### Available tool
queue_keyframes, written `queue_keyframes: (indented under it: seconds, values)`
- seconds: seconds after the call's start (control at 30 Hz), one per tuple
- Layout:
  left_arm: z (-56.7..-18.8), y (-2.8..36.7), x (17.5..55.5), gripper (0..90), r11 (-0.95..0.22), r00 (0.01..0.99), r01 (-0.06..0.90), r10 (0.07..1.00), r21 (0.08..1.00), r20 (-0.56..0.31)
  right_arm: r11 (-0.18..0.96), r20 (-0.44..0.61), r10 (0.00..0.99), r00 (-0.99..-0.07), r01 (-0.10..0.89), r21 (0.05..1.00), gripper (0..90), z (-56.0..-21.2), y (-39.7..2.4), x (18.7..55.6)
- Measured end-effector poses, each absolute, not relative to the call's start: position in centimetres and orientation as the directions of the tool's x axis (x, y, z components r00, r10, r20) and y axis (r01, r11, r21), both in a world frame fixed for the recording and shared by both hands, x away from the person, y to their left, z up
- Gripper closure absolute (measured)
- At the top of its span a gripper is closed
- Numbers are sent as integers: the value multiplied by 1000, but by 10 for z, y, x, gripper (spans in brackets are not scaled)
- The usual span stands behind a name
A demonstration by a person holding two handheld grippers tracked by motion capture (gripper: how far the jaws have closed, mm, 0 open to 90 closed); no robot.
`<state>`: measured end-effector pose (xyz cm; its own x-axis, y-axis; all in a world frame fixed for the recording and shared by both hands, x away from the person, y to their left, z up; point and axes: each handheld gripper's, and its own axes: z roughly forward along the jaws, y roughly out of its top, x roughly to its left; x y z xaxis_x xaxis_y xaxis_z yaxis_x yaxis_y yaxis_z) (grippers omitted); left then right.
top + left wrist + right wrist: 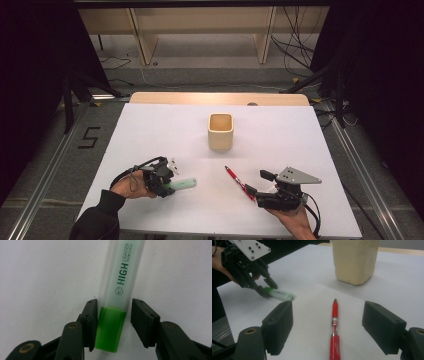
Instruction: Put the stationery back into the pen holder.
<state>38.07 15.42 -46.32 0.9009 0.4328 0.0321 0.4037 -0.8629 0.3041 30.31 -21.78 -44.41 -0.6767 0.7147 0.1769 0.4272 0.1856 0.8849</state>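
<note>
On a white bench (280,150), the left tongs (170,186) straddle the green end of a highlighter (117,302) that lies flat on the surface, its pale cap pointing away toward the bench's middle. One pad sits against the barrel while a sliver of white shows beside the other, so the tongs stand partly closed around the highlighter without yet pinching it; taking it near the tail probably leaves the long capped end free to go first into a container. The right tongs (334,327) rest wide open and low over the near end of a red pen (334,325), whose tip points toward a cream square cup (220,131). The cup stands upright farther back at the centre, open mouth up, well apart from both items, and seems the likely destination for both. Each hand is lined up along its item's length, a placing that suits a simple lift-and-drop.
</note>
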Motion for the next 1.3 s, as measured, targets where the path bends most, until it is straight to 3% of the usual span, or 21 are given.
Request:
queue_keyframes:
  seconds: [0.3,1.0,1.3]
  values:
    - [-462,150,378,659,-881,914,377,403,285,36,187,178,714,-677,429,884,256,-444,-218,303]
    - [-449,156,382,665,-783,871,476,481,401,-96,183,174,710,-682,418,890,255,-443,-217,301]
    - [-434,142,370,665,-790,886,456,448,411,-123,237,120,692,-712,381,894,253,-440,-206,295]
